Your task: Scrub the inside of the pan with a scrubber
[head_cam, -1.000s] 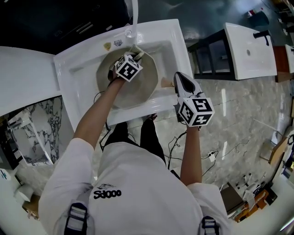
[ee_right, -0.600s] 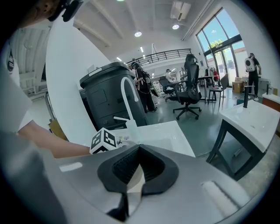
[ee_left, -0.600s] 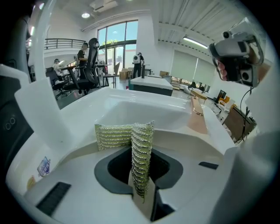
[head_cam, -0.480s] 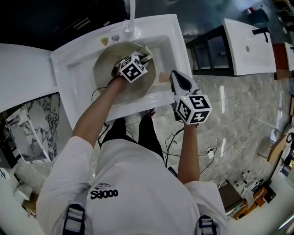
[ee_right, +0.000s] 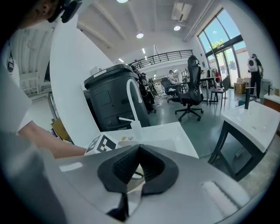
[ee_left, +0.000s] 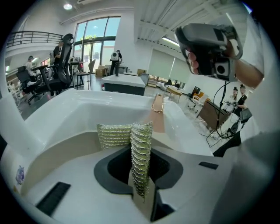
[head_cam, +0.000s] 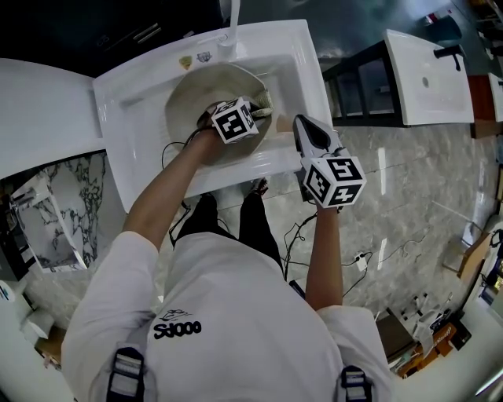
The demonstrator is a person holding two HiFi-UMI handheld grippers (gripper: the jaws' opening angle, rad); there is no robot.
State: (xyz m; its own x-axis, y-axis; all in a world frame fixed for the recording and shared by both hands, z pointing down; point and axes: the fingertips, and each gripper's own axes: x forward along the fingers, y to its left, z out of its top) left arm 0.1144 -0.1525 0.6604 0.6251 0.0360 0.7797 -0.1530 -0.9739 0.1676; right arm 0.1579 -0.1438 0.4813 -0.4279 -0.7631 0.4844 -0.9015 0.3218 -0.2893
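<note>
A beige pan (head_cam: 192,94) lies in the white sink (head_cam: 134,94). My left gripper (head_cam: 258,110) is inside the pan at its right side, shut on a silvery mesh scrubber (head_cam: 266,102). In the left gripper view the scrubber (ee_left: 141,153) stands folded between the jaws against the pan's wall (ee_left: 52,162), with the wooden pan handle (ee_left: 157,114) just beyond. My right gripper (head_cam: 303,127) hovers at the sink's right rim beside the handle, shut with nothing between its jaws. The right gripper view (ee_right: 131,175) shows the jaws closed to a thin slit.
A white faucet (head_cam: 233,20) rises at the sink's back edge. White counter (head_cam: 39,118) lies to the left of the sink, another basin (head_cam: 428,74) stands at the right. Marble floor with cables lies below. Office chairs and people stand far off in the room.
My left gripper has slid with the scrubber from the pan's far rim rightward and nearer, to the side by the handle. The right gripper has barely shifted.
</note>
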